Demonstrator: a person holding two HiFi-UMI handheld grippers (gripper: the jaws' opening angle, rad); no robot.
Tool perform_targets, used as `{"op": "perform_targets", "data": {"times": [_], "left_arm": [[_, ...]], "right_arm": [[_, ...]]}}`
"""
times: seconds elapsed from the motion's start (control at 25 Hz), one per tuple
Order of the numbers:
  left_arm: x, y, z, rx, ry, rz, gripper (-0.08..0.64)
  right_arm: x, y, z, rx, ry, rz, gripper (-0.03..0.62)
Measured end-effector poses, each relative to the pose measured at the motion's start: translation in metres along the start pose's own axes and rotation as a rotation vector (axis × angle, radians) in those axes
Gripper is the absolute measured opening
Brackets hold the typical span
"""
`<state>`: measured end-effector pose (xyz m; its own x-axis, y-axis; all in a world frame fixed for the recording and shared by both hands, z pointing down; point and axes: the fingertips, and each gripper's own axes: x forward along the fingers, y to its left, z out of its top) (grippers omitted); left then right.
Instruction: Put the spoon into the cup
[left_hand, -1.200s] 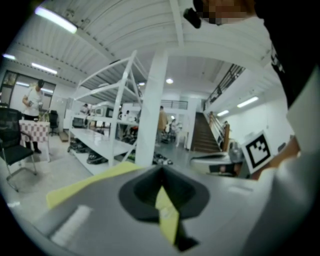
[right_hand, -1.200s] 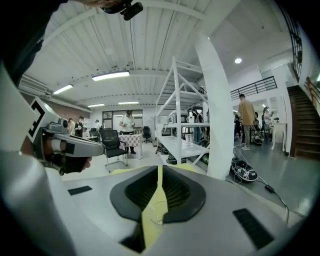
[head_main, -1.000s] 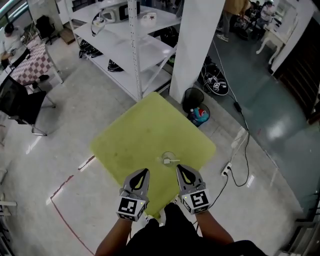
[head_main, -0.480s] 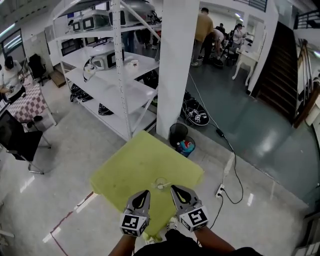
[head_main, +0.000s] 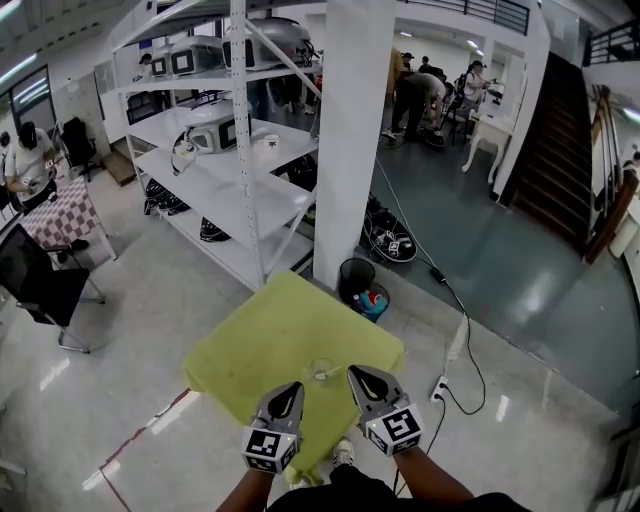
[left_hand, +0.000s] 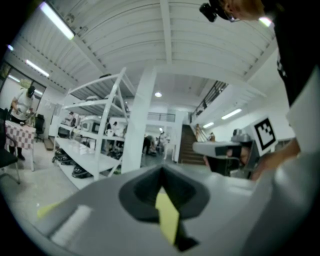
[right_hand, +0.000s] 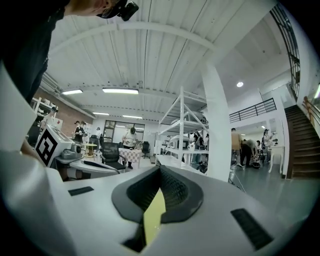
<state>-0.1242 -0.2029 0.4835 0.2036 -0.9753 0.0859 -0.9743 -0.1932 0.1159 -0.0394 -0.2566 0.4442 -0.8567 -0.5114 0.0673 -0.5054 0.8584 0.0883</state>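
Observation:
In the head view a small clear cup (head_main: 322, 368) stands near the front edge of the yellow-green table (head_main: 280, 335). A pale spoon (head_main: 327, 377) appears to rest in it, though it is too small to be sure. My left gripper (head_main: 289, 390) and right gripper (head_main: 358, 374) hover side by side just in front of the cup, apart from it. Both are shut and hold nothing. In the left gripper view the left gripper (left_hand: 162, 172) points level at the room, and so does the right gripper (right_hand: 160, 172) in the right gripper view, with only a yellow sliver between the jaws.
White metal shelving (head_main: 225, 170) and a white pillar (head_main: 352, 140) stand behind the table. A black bin (head_main: 354, 274) sits by the pillar. A power strip with cable (head_main: 440, 384) lies on the floor at right. A black chair (head_main: 30, 285) is at left. People stand far back.
Both grippers have risen and drawn back a little from the cup, staying shut. The head view has tilted up, showing more of the room. Cup and spoon have not moved.

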Motion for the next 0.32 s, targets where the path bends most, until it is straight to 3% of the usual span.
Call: {"op": "perform_targets", "data": {"times": [0.32], "left_arm": [[-0.0097, 0.0017, 0.0044, 0.016, -0.016, 0.02, 0.008]], "right_arm": [[-0.006, -0.0053, -0.0057, 0.01, 0.014, -0.023, 0.006]]}}
